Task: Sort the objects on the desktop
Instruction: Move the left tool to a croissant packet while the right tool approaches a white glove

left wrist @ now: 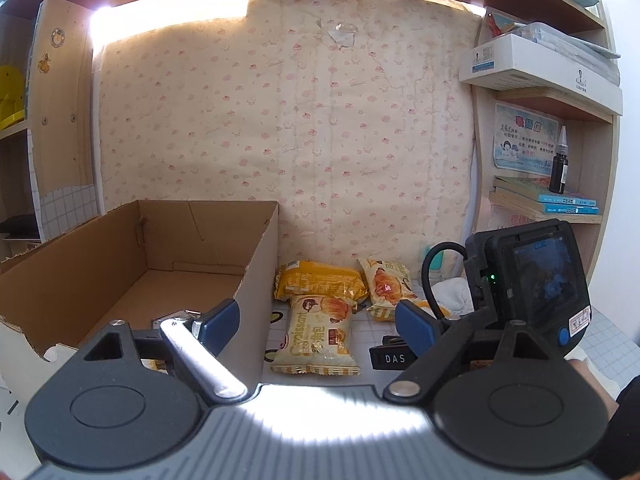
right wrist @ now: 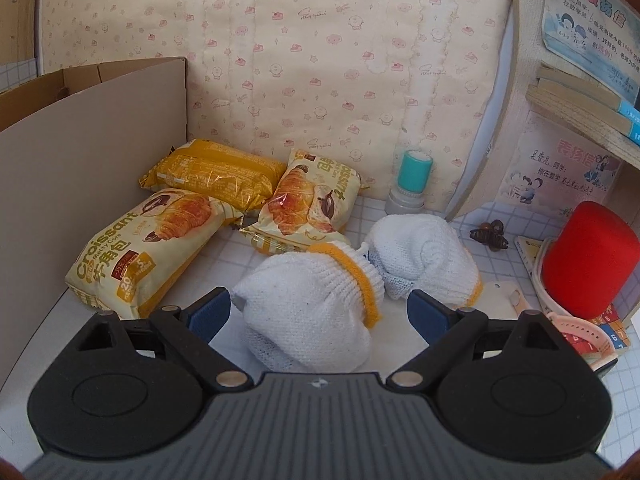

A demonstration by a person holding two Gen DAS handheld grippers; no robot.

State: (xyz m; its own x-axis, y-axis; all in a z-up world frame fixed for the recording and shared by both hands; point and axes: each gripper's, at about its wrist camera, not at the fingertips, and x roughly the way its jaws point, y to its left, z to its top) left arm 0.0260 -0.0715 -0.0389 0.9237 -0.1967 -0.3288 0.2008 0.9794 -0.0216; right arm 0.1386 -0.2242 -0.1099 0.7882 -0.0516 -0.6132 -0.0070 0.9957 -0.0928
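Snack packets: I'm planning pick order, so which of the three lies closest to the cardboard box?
The Croissant packet lying lengthwise along the box wall. The darker yellow packet sits behind it; the other croissant packet lies further right.

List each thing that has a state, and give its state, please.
cardboard box: open on top
near croissant pack: sealed, lying flat
yellow pack: sealed, lying flat
white gloves: balled up, between the claw fingers
right claw: open
left claw: open, empty

Overhead glare, sharp fisheye-warped edges
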